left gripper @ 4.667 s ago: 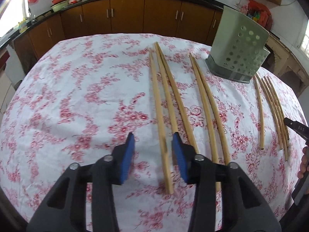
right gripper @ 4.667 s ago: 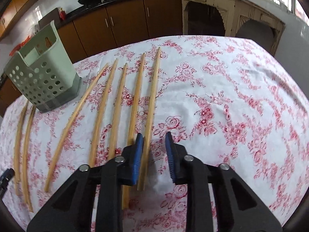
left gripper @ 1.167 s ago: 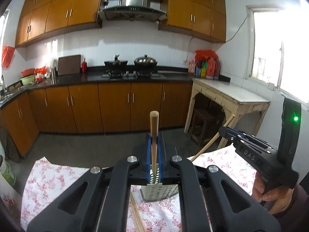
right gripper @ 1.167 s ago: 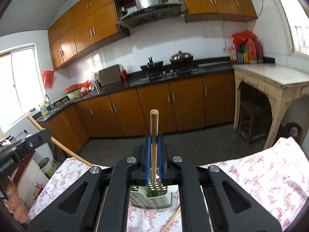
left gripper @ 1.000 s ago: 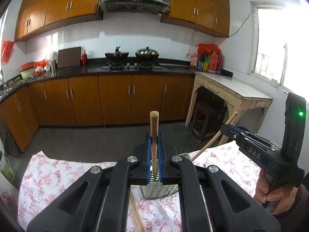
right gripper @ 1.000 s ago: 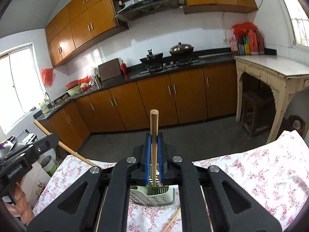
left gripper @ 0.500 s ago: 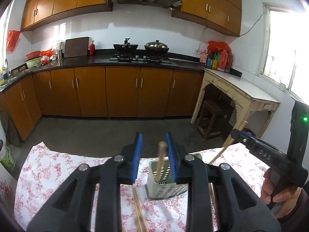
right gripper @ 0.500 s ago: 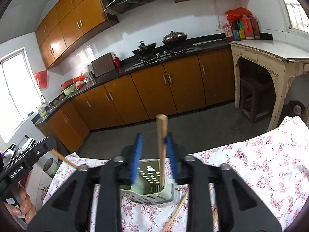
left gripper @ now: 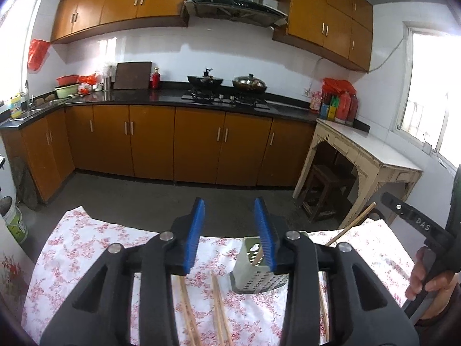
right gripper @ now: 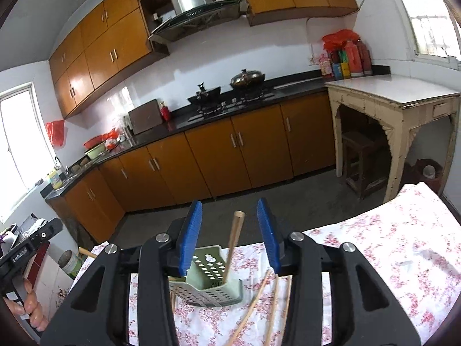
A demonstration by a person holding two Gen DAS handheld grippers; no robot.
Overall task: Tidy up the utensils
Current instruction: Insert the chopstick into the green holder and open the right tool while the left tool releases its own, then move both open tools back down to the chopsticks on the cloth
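Hovering spread and empty above the green holder (right gripper: 211, 278), right claw (right gripper: 232, 230) and left claw (left gripper: 229, 232) should lift straight clear of the upright chopstick (right gripper: 232, 248) inside before returning for chopsticks (left gripper: 219, 305) lying on the tabletop (left gripper: 72, 248)
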